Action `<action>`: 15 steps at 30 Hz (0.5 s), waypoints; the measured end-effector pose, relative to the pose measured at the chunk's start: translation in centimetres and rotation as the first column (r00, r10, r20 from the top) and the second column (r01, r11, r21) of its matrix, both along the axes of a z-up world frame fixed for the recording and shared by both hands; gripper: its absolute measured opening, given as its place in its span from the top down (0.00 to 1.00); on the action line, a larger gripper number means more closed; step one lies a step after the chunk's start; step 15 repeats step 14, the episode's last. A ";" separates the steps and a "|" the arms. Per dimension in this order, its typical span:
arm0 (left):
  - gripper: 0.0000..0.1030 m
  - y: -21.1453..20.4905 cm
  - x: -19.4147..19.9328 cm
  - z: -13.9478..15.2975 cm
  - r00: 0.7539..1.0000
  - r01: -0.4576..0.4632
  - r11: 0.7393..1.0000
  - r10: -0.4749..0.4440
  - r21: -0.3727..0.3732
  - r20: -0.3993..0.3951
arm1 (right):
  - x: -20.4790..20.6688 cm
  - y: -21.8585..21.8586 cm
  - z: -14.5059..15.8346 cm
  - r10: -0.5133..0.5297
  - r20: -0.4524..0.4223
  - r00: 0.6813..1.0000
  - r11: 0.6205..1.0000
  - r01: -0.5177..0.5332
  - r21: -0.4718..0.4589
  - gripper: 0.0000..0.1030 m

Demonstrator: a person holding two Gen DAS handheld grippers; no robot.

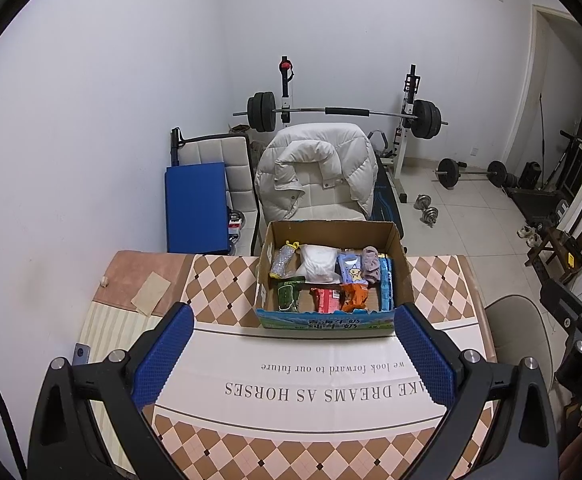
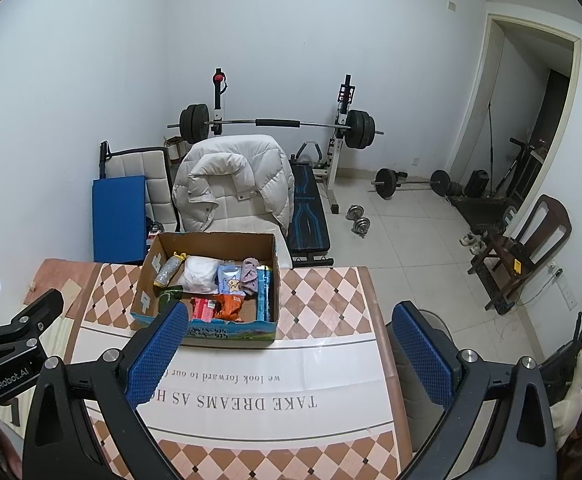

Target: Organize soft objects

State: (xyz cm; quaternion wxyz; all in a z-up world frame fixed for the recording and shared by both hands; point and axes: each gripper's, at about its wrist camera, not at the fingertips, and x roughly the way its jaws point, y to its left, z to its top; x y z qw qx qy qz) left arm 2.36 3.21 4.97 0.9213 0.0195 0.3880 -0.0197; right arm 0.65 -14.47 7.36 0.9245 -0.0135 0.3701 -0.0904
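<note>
An open cardboard box (image 1: 399, 256) stands on the table (image 1: 311, 376) and holds several soft items: a white bundle (image 1: 318, 263), a mauve cloth (image 1: 371, 264), a light blue packet (image 1: 351, 270), and green (image 1: 289, 294), red (image 1: 325, 299) and orange (image 1: 354, 297) packets. The box also shows in the right wrist view (image 2: 211, 240). My left gripper (image 1: 293, 322) is open and empty, just short of the box's near wall. My right gripper (image 2: 291, 322) is open and empty, right of the box, over the table (image 2: 291, 364).
A chair with a white puffer jacket (image 1: 319, 168) stands behind the table. A blue pad (image 1: 197, 208) leans at the left wall. A barbell rack (image 1: 339, 112), dumbbells (image 1: 427, 210) and a wooden chair (image 1: 571, 236) stand on the floor to the right.
</note>
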 end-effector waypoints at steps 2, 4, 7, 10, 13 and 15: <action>0.00 0.0 0.0 0.0 1.000 0.000 1.000 0.000 0.000 0.001 | -0.1 0.0 0.1 0.000 0.001 1.000 1.000 0.000 0.000 0.00; 0.00 0.0 0.0 0.0 1.000 -0.001 1.000 0.001 -0.001 0.002 | -0.2 0.0 0.1 -0.001 0.001 1.000 1.000 0.001 0.001 0.00; 0.00 0.0 -0.2 0.1 1.000 -0.001 1.000 0.001 -0.002 0.003 | -0.1 0.1 0.3 -0.001 0.004 1.000 1.000 0.001 0.003 0.00; 0.00 0.0 -0.5 0.2 1.000 -0.003 1.000 0.003 0.002 0.016 | -0.1 0.1 0.2 -0.001 0.004 1.000 1.000 0.001 0.002 0.00; 0.00 -0.1 -1.0 0.6 1.000 -0.002 1.000 0.002 0.002 0.026 | -0.2 0.1 0.2 0.000 0.004 1.000 1.000 0.000 0.001 0.00; 0.00 -0.1 -1.2 0.7 1.000 0.000 1.000 0.000 0.002 0.029 | -0.3 0.0 0.1 0.000 0.004 1.000 1.000 0.000 0.001 0.00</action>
